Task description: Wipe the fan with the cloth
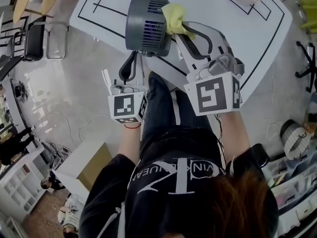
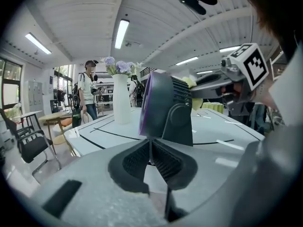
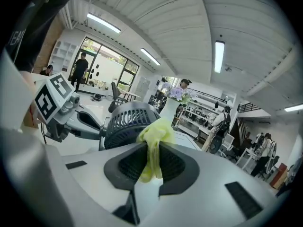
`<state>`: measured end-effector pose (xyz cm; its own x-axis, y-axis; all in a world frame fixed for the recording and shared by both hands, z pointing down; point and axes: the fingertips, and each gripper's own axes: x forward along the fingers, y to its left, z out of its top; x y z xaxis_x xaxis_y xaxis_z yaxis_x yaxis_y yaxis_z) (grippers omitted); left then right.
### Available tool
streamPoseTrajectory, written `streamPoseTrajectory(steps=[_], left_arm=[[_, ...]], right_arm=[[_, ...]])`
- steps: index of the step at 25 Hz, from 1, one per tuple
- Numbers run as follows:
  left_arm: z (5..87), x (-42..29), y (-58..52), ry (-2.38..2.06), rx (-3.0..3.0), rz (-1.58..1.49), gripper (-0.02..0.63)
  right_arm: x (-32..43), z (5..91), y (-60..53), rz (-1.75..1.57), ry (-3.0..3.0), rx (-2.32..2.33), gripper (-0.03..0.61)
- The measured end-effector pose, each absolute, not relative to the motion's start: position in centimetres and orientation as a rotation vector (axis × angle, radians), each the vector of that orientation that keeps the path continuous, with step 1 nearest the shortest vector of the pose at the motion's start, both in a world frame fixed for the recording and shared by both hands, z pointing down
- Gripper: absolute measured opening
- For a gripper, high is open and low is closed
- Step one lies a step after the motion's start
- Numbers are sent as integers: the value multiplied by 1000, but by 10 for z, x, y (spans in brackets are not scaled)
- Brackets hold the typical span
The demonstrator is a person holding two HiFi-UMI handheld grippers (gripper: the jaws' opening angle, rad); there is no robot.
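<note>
Jaws of the right gripper (image 3: 150, 148) are clamping the yellow cloth (image 3: 154, 134) at the grey fan (image 3: 125, 122); left gripper (image 2: 150, 145) jaws are sitting almost together at its foot. Fan is standing on a white, black-lined table (image 2: 106, 136) under strip lights (image 2: 121, 33).

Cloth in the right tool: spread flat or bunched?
Bunched. The yellow cloth is a crumpled wad pinched in the jaws of the right tool.
</note>
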<state>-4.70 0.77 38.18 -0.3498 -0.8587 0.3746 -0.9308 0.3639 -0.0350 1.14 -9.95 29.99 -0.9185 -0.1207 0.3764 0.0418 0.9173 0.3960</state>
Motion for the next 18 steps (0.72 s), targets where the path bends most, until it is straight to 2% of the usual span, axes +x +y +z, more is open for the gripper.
streamPoseTrajectory(steps=[18], left_arm=[[387, -58, 9, -2460, 1409, 370, 0]], right_arm=[[-31, 340, -139, -581, -2666, -25, 64]])
